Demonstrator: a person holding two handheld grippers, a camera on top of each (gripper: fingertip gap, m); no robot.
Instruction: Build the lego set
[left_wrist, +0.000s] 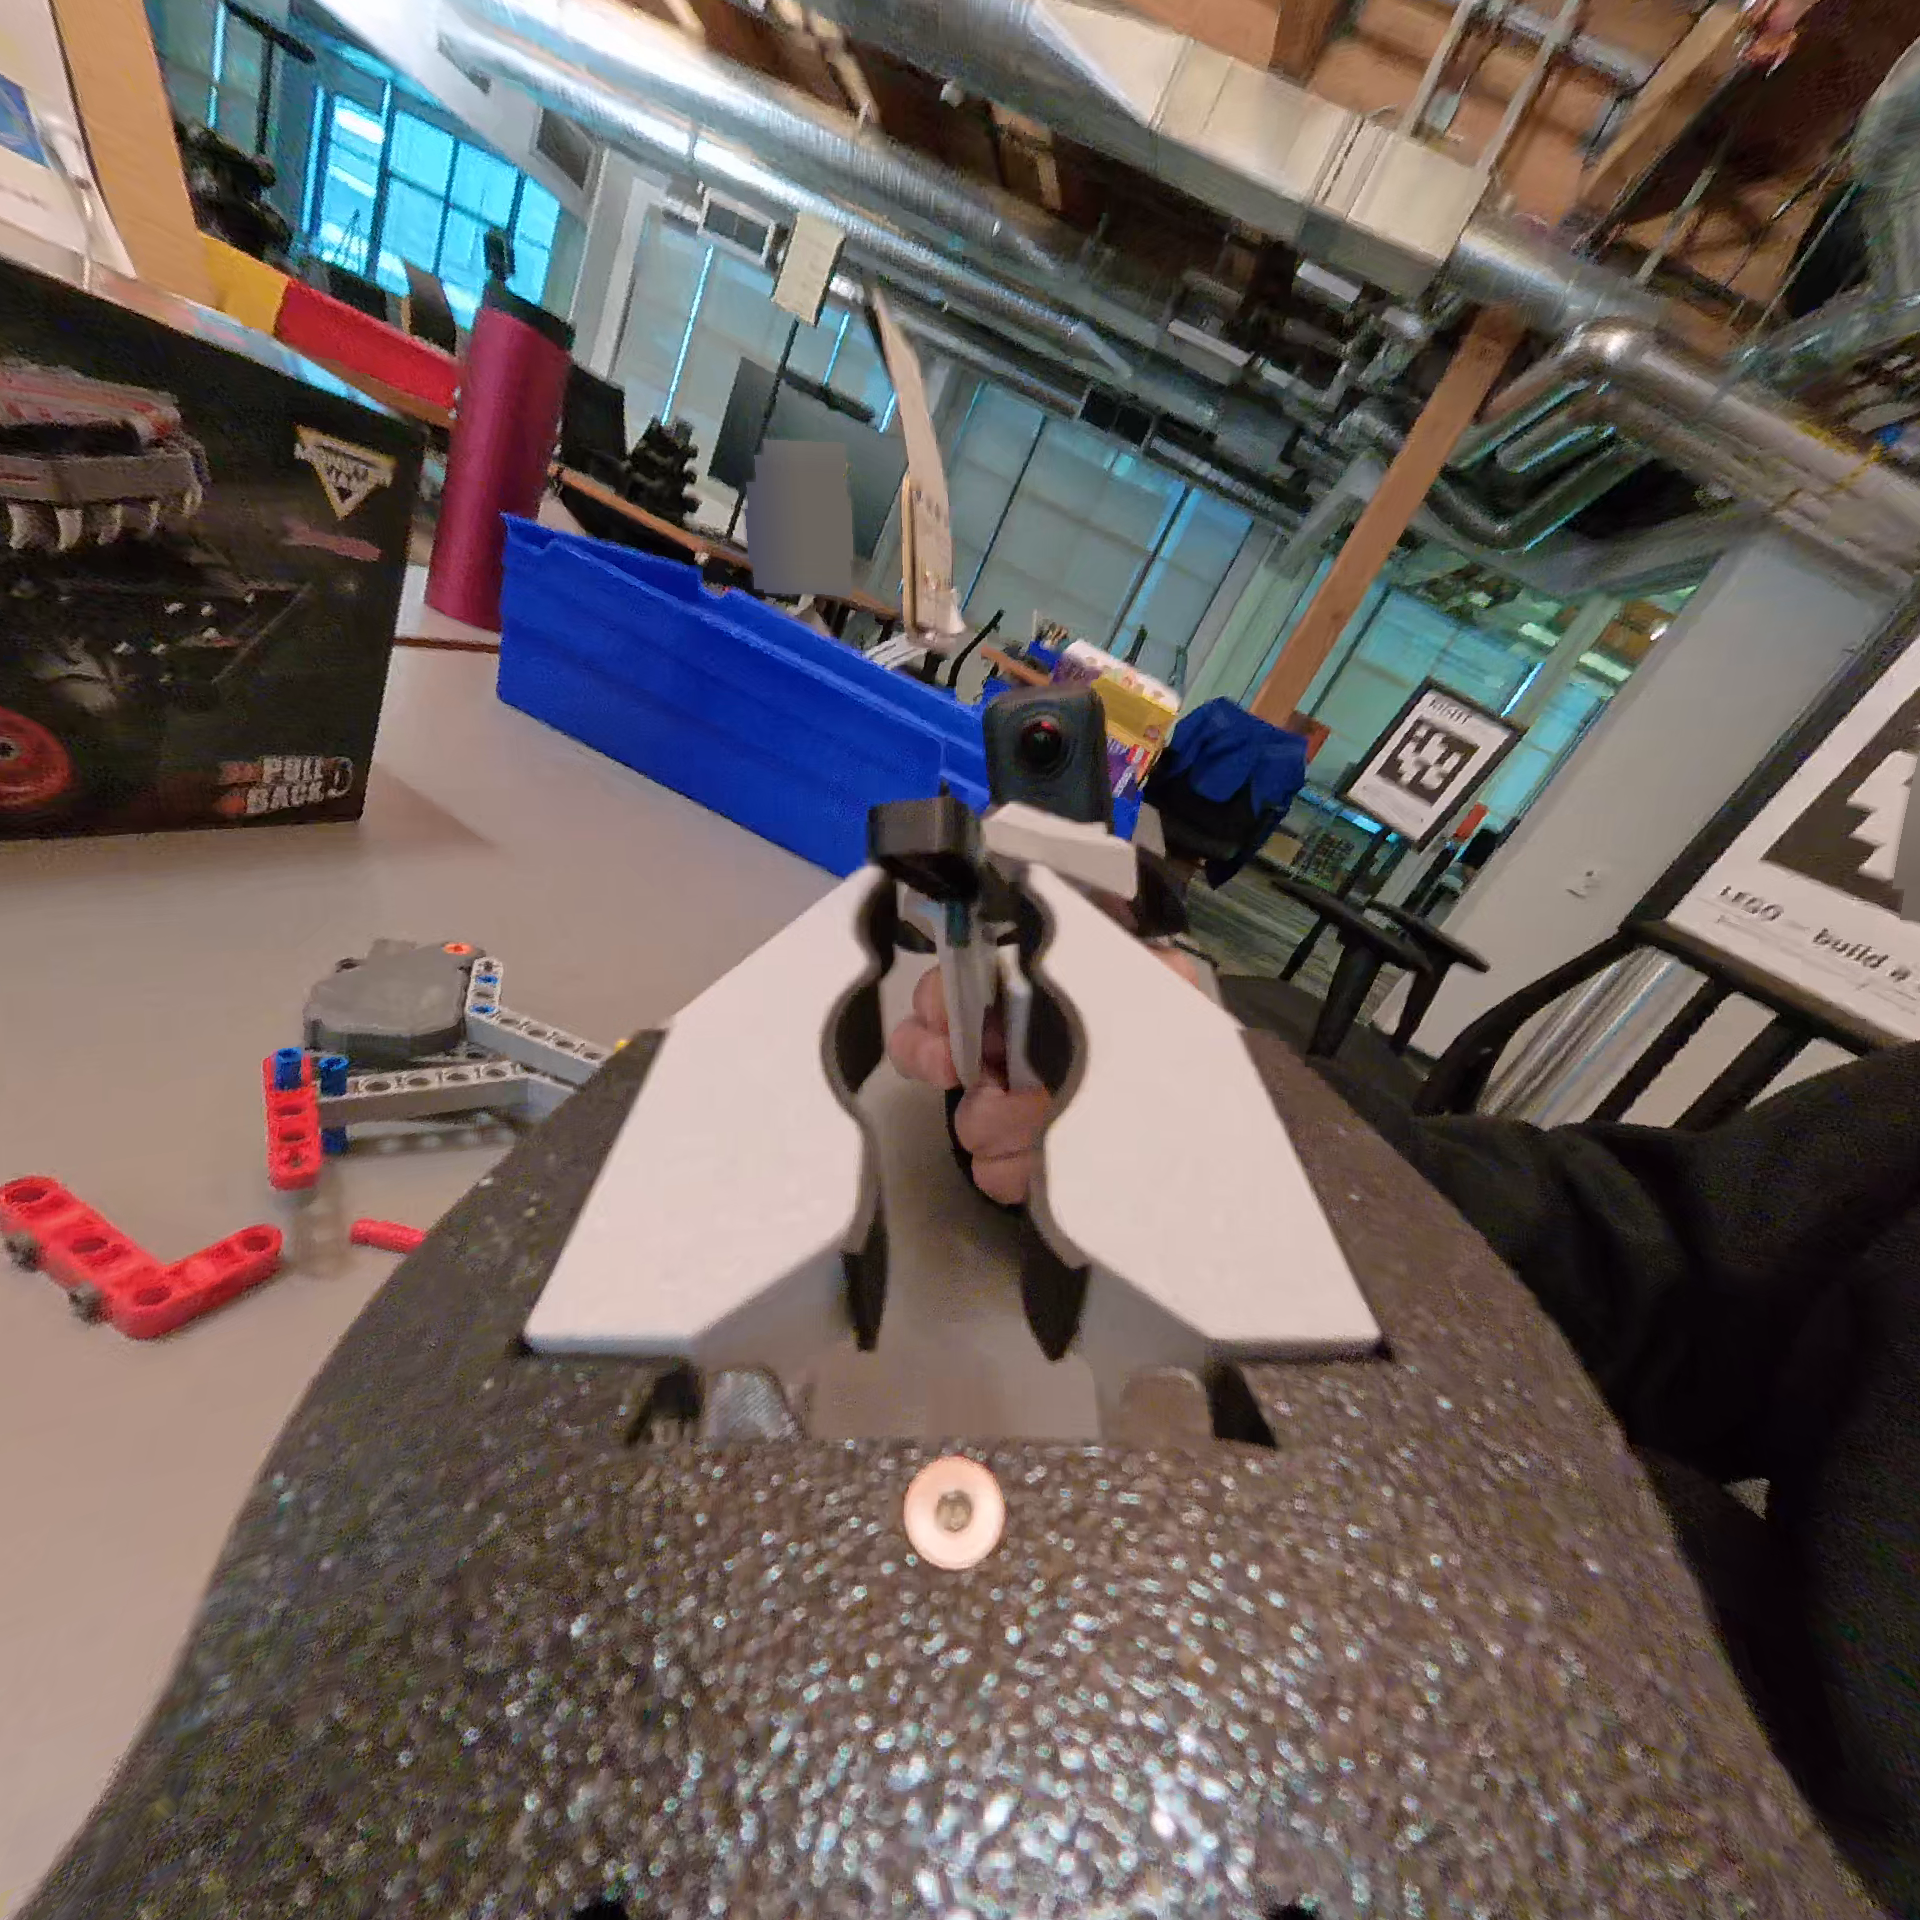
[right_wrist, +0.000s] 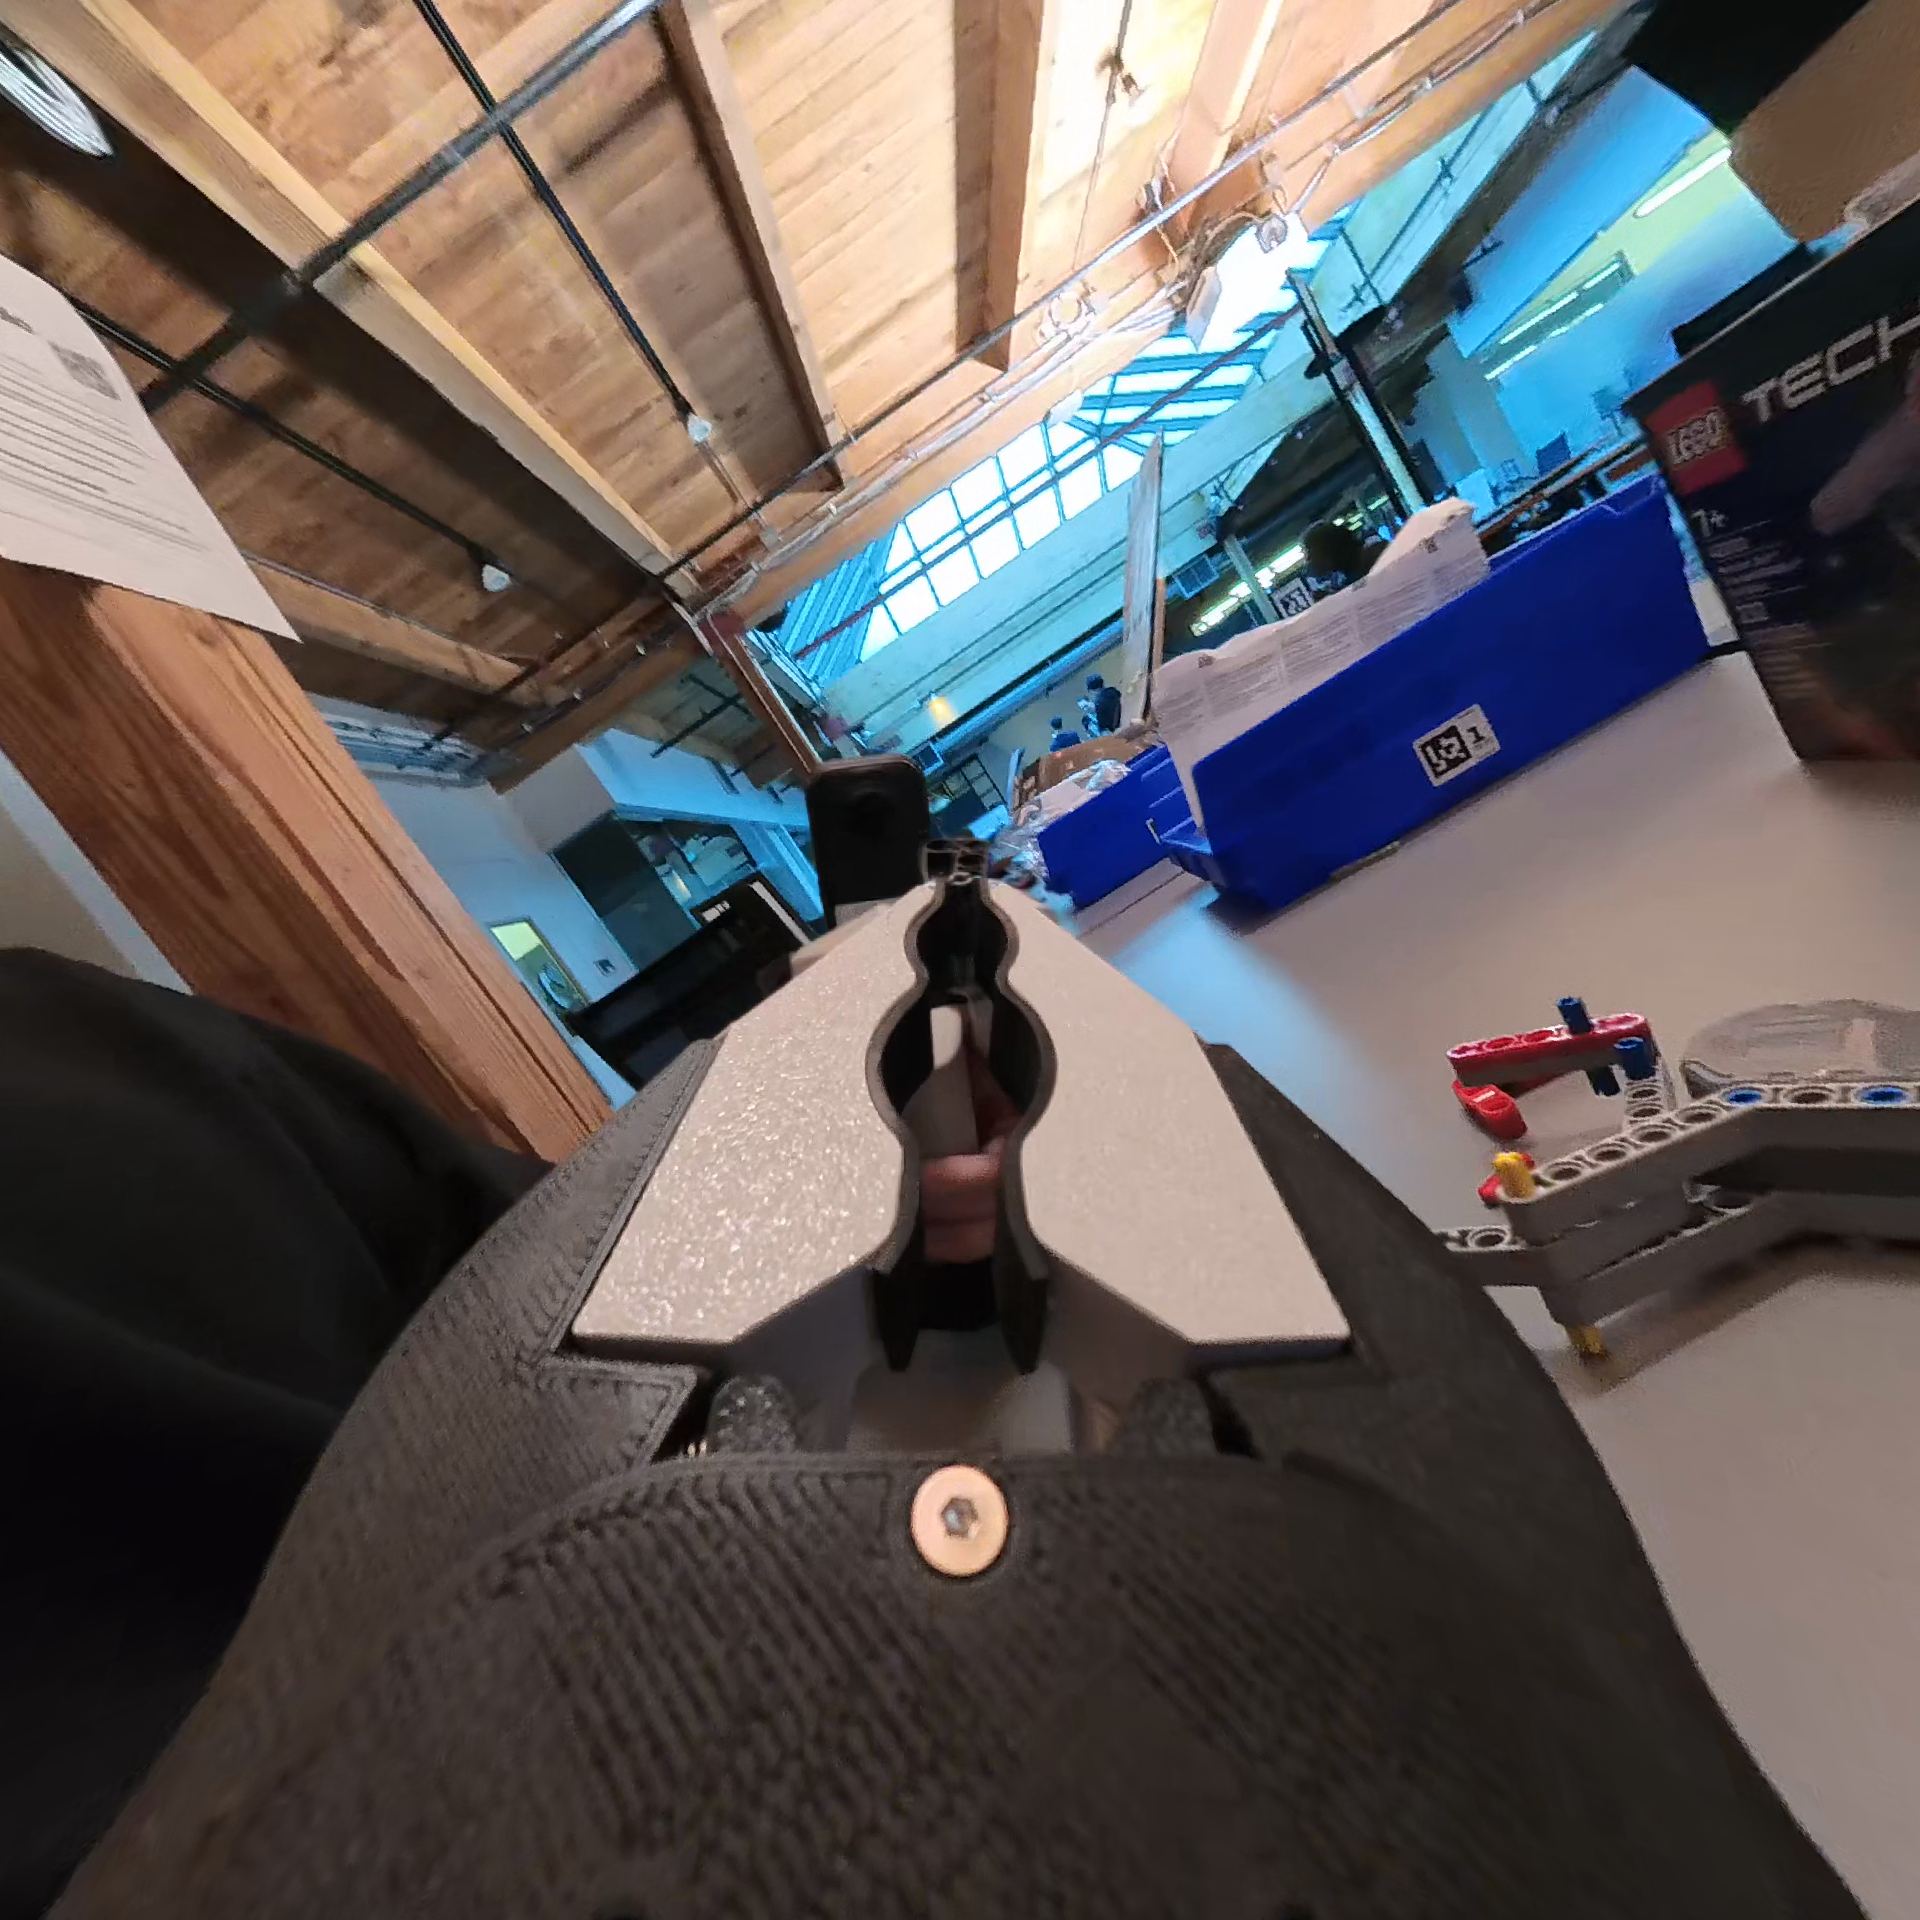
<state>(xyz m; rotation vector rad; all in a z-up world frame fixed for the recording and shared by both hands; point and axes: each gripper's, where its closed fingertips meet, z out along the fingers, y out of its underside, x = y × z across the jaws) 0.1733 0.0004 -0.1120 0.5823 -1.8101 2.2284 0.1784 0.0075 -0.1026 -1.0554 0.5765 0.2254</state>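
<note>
Left wrist view: both claws (left_wrist: 961, 935) (right_wrist: 961, 904) pinching one small black piece (left_wrist: 925, 836); grey-and-red lego assembly (left_wrist: 416, 1049) on table.

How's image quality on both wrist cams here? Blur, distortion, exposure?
Left wrist view: strong fisheye bend at the edges; the red L-shaped beam and grey assembly on the table are soft, motion-smeared; windows read blue-tinted. Right wrist view: same bending and tilt; the right gripper is fairly sharp, the grey assembly is blurred; the skylight is bright.
</note>
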